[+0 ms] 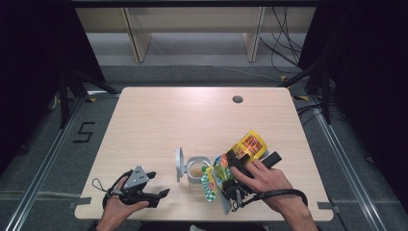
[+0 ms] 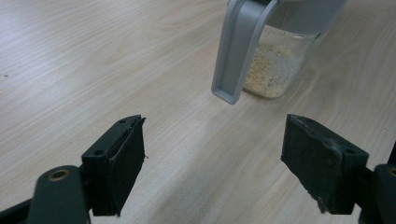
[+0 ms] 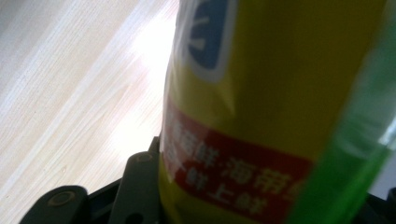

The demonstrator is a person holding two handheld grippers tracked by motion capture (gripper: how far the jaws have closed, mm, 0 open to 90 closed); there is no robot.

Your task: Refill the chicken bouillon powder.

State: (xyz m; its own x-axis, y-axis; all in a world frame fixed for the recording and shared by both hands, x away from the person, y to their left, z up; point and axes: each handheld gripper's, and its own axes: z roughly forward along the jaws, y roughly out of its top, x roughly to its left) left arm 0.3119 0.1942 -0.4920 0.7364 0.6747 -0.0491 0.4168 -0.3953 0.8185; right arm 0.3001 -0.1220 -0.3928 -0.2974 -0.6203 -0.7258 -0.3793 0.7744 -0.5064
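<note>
Showing red band – white Chinese characters – yellow packet (image 3: 261,116).

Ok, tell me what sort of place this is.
Probably a lab or recording studio, not a kitchen: a bare wooden table with a cable hole stands between black curtains, loose cables trail over the grey floor, and a "5" is taped there.

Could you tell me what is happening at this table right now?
A person is working with two handheld grippers at a wooden table. The right gripper is shut on a yellow and green seasoning pouch, tipped toward a clear jar whose grey lid is flipped open. The jar already holds some pale granules. The left gripper rests nearby on the table, open, pointing at the jar.
</note>
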